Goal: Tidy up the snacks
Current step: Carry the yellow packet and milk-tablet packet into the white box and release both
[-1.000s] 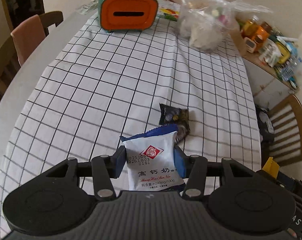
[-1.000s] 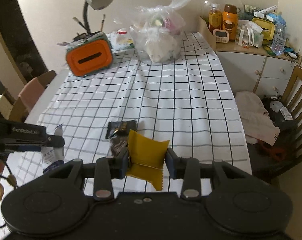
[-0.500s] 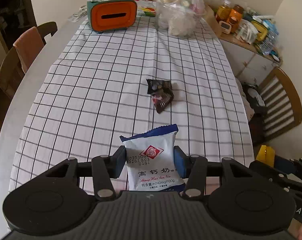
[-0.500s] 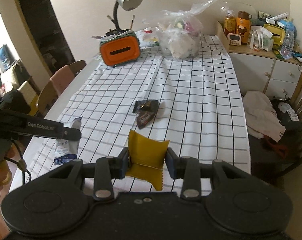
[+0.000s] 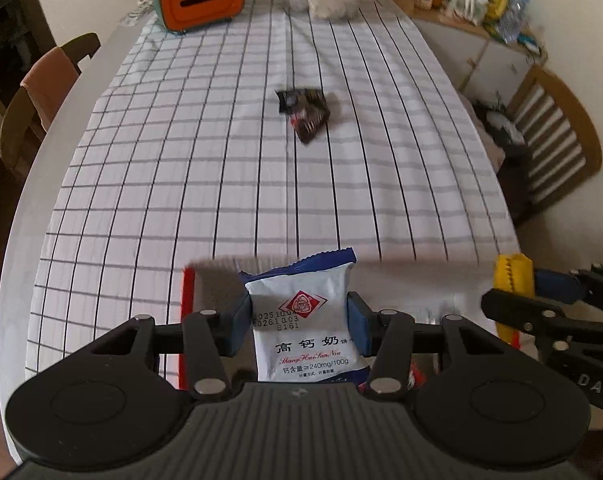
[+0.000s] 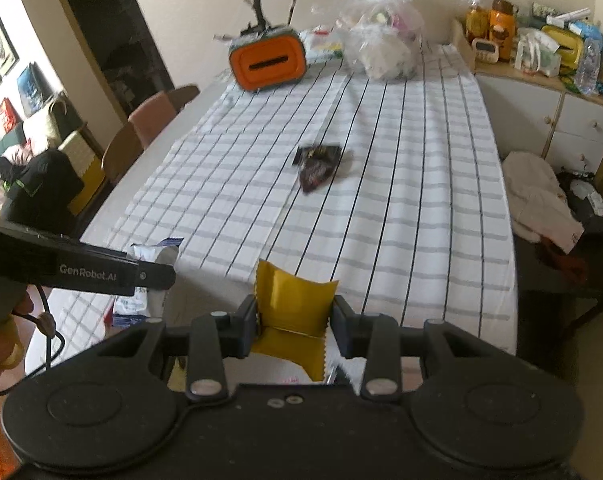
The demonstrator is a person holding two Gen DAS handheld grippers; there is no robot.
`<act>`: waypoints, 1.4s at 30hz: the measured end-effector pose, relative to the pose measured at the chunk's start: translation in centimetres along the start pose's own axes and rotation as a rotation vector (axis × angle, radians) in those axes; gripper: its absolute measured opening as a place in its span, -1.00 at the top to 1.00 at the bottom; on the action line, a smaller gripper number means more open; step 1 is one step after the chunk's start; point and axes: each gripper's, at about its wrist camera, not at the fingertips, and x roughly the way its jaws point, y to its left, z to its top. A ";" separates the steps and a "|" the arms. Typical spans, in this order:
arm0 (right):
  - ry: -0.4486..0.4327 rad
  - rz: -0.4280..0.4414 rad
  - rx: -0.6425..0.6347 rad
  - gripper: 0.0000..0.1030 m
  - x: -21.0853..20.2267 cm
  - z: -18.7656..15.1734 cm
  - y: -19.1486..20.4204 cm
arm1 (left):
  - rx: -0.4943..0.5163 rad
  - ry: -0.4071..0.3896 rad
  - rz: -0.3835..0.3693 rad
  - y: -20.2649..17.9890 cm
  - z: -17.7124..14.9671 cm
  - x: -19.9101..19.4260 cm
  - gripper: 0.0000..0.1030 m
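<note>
A bench under a black-gridded white cloth (image 5: 221,168) fills a dining room. Nearest, the left gripper (image 5: 299,320) jaws pinch a light, crinkly white-and-blue milk-snack packet (image 5: 305,332) by its sides; the right gripper (image 6: 295,322) jaws likewise clamp a soft yellow foil sachet (image 6: 295,304). Farther, mid-bench, two slippery dark candy wrappers (image 5: 304,114) lie touching.

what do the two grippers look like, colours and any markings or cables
Both are matte black with blue finger pads and silver pivot screws. The left gripper has a ribbed body, white "GenRobot.AI" lettering on its side and a thin black cable. The right gripper shows "DAS" lettering.
</note>
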 end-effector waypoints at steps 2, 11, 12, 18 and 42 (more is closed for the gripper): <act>0.024 0.004 -0.016 0.28 0.6 -0.9 0.5 | 0.019 0.011 0.004 -0.4 -0.9 0.3 0.03; 0.109 -0.013 -0.083 0.28 3.0 -4.2 2.2 | 0.114 0.073 0.027 -2.0 -3.7 2.5 0.03; 0.117 -0.018 -0.088 0.28 3.3 -4.5 2.3 | 0.121 0.082 0.030 -2.1 -4.0 2.8 0.03; 0.158 -0.049 -0.104 0.28 4.8 -5.7 2.6 | 0.165 0.126 0.038 -2.8 -5.1 4.1 0.03; 0.207 -0.086 -0.127 0.26 6.2 -6.3 3.1 | 0.186 0.230 0.009 -3.1 -5.6 6.6 0.03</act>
